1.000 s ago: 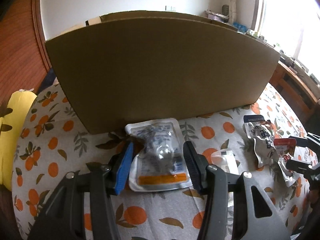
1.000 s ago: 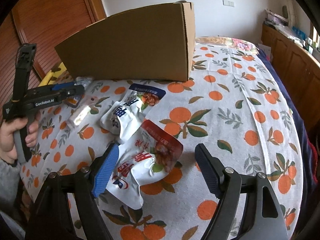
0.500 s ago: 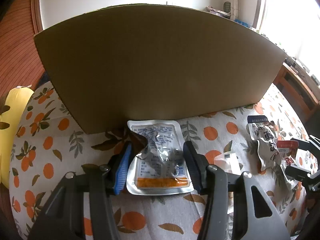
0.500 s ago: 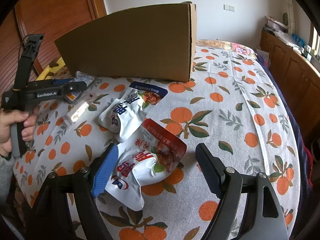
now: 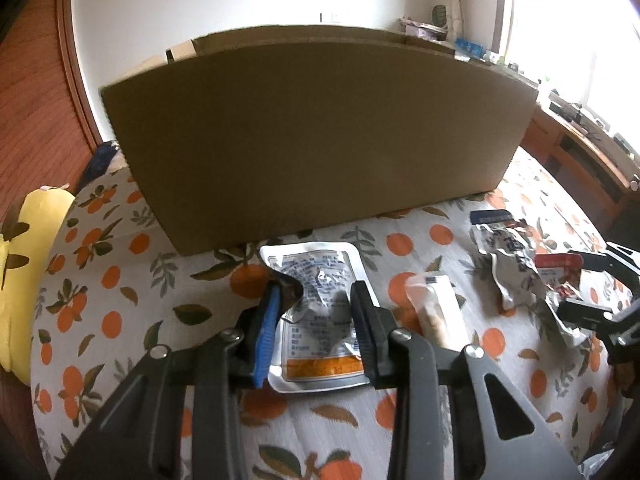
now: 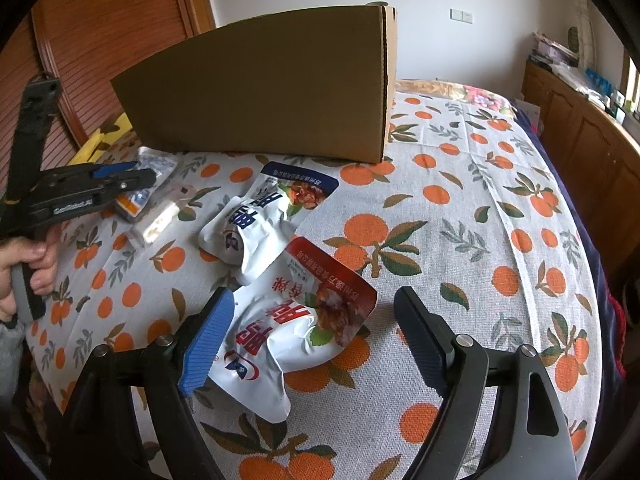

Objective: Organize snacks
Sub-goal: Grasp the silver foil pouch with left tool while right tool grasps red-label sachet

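Cardboard box (image 5: pixel 320 136) sits on the orange-print cloth (image 6: pixel 460 208), and the snacks are scattered in front of it. From the left wrist view, the left gripper (image 5: pixel 316 320) is closing its jaws around a silver foil pouch (image 5: pixel 320 320) with an orange strip at its near end — the blue pad and the black pad are both against the pouch's sides and the foil is crumpling up between them, so that counts as a grip. The pouch lies just in front of the box wall. Right beside it is a small clear-wrapped bar (image 5: pixel 438 312), and further right two crinkled bags. Over on the right wrist view, the right gripper (image 6: pixel 312 332) has its jaws spread wide, straddling a white bag with a red top (image 6: pixel 304 328) that lies flat on the cloth — the blue pad sits just next to the bag's edge, the black one well clear, nothing squeezed. A white bag with a blue top (image 6: pixel 272 216) lies just behind, touching it. A hand (image 6: pixel 28 264) holds the left gripper's handle at the left edge.
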